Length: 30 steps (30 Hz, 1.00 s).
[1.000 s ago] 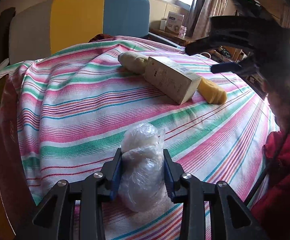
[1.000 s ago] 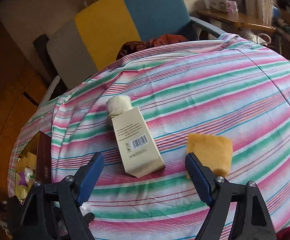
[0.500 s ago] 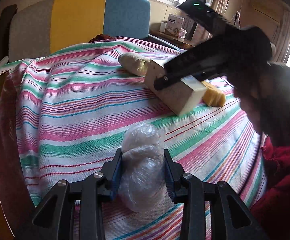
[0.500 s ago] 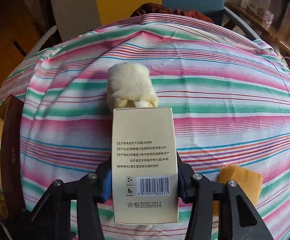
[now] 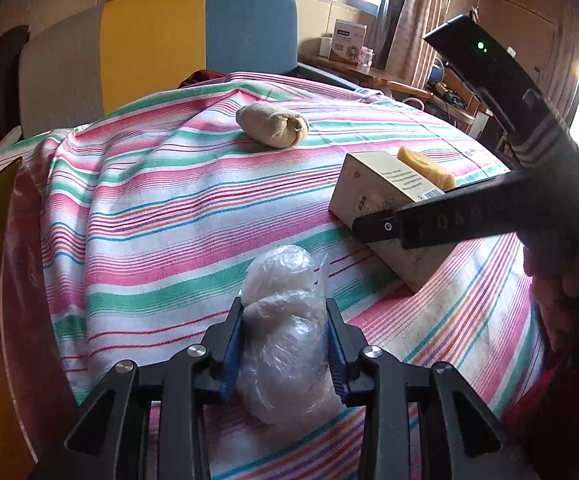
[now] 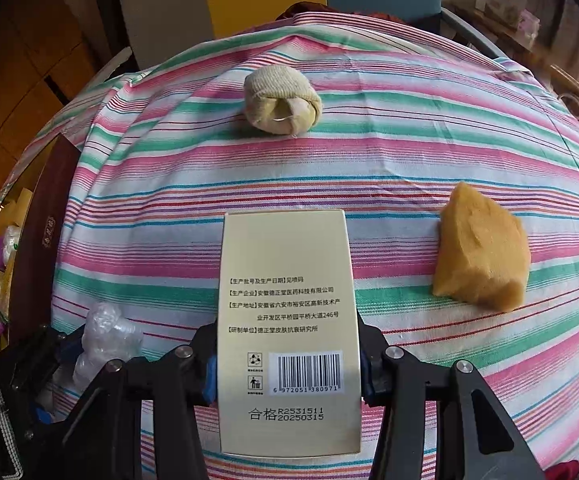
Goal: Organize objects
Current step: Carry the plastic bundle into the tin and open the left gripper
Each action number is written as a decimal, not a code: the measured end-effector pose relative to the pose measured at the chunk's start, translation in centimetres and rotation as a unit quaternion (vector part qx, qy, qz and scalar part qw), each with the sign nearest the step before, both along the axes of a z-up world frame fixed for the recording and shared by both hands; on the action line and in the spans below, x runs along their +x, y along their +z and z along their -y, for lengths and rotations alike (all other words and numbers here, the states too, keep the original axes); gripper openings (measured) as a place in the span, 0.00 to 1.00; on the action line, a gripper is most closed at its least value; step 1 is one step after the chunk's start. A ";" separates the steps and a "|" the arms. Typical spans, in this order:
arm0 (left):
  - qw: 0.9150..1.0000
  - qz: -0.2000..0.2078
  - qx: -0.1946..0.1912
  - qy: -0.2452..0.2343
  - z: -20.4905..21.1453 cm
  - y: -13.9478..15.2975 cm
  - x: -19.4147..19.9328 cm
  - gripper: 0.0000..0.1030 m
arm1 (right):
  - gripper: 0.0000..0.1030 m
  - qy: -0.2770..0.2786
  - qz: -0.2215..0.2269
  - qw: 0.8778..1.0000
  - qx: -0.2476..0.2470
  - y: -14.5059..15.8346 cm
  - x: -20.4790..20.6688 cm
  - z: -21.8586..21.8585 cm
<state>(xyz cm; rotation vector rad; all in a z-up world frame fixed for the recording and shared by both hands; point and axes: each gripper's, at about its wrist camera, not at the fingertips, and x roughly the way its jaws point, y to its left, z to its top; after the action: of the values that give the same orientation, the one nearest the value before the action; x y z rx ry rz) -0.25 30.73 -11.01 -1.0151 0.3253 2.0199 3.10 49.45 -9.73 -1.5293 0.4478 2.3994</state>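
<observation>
Cardboard box (image 6: 289, 332) now drawn clear of the rolled sock (image 6: 281, 106) toward the table's near edge — clamped in the right gripper (image 6: 287, 364); left gripper (image 5: 285, 344) grips the plastic bag (image 5: 285, 332) — both ready for stowing.

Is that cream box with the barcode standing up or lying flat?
Lying flat. The box shows its long printed face to the right gripper, whose fingers clamp its sides, over the striped cloth.

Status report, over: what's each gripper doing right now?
Left gripper shut on plastic bag. Right gripper shut on box. Sock roll and sponge loose on cloth, apart.
</observation>
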 end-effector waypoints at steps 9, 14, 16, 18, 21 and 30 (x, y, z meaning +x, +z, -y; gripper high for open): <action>0.998 0.002 0.053 0.019 4.6 5.8 1.0 0.35 | 0.49 0.017 0.008 0.999 0.032 -0.3 -0.7 1.0; 0.992 0.009 0.092 0.082 10.4 9.4 -1.4 0.35 | 0.49 0.018 0.009 0.999 0.034 -0.2 -0.8 0.8; 0.987 0.019 0.103 0.122 13.2 10.3 -3.2 0.35 | 0.49 0.019 0.009 0.999 0.036 -0.3 -0.8 1.0; 0.980 0.018 0.100 0.171 16.2 11.0 -4.9 0.35 | 0.49 0.020 0.009 0.999 0.038 -0.3 -0.8 1.0; 0.970 -0.020 0.075 0.232 20.3 11.6 -6.2 0.35 | 0.49 0.024 0.010 0.999 0.042 -0.4 -1.0 1.1; 0.937 -0.003 0.060 0.345 29.7 9.1 -7.9 0.35 | 0.49 0.032 0.012 0.998 0.059 -0.5 -0.9 1.4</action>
<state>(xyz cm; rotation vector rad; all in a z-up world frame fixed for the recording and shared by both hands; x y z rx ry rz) -8.11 1.07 -1.91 -1.1465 -0.1882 2.6227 2.16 48.06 -10.27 -1.5408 0.2512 2.4058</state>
